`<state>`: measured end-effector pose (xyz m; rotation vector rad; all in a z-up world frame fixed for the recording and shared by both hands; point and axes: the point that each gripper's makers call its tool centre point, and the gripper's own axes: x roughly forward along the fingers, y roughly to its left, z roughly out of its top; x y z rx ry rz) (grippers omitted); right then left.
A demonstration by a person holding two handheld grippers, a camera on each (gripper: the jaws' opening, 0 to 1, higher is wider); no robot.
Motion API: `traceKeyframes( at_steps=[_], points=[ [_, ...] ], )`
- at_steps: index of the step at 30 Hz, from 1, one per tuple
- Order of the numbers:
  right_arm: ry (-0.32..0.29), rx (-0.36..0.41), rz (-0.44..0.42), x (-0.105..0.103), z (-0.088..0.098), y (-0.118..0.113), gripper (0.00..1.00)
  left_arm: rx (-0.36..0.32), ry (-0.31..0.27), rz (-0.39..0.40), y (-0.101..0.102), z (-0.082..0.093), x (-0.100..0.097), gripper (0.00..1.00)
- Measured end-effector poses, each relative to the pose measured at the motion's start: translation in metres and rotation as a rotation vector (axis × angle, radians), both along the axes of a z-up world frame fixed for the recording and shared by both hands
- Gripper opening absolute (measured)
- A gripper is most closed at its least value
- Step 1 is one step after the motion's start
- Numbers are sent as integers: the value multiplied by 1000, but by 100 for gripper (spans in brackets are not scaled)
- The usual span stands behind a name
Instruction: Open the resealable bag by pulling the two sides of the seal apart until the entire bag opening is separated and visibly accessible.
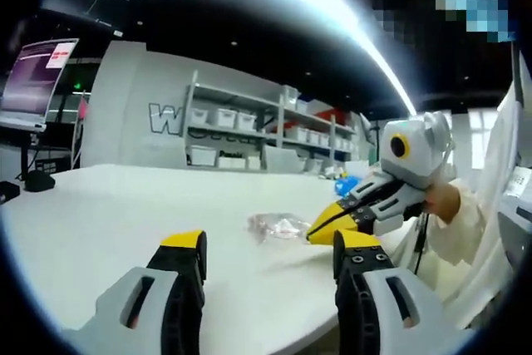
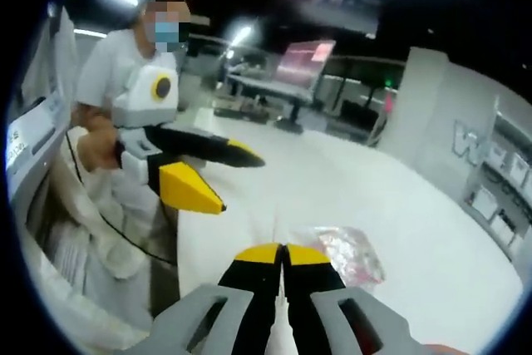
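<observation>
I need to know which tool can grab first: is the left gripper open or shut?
Open: the left gripper has its yellow-tipped jaws standing wide apart, bare white table between them.

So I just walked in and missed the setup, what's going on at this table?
A person is holding a two-jaw gripper in each hand over a white table. A clear resealable bag lies flat on it, and neither gripper has hold of it. The left gripper is open, short of the bag. The right gripper has its jaws shut, with its tips just beside the bag. The seal doesn't look pulled apart yet, though the bag is too small to tell.
</observation>
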<state>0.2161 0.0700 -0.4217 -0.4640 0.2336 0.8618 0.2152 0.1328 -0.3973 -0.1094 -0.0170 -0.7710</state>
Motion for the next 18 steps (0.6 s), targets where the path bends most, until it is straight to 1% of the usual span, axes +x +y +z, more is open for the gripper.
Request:
traceKeyframes(
  at_steps=[8, 12, 15, 18],
  points=[
    [-3, 32, -3, -2, 1, 0, 0, 0, 16, -15, -6, -2, -1, 58],
    [-8, 55, -10, -1, 4, -1, 0, -29, 70, -47, -12, -5, -4, 49],
    [-6, 61, -11, -1, 3, -2, 0, -23, 71, -55, -16, -5, -4, 49],
    [-3, 69, -11, -1, 3, -2, 0, -19, 80, -68, -19, -5, -5, 46]
  ],
)
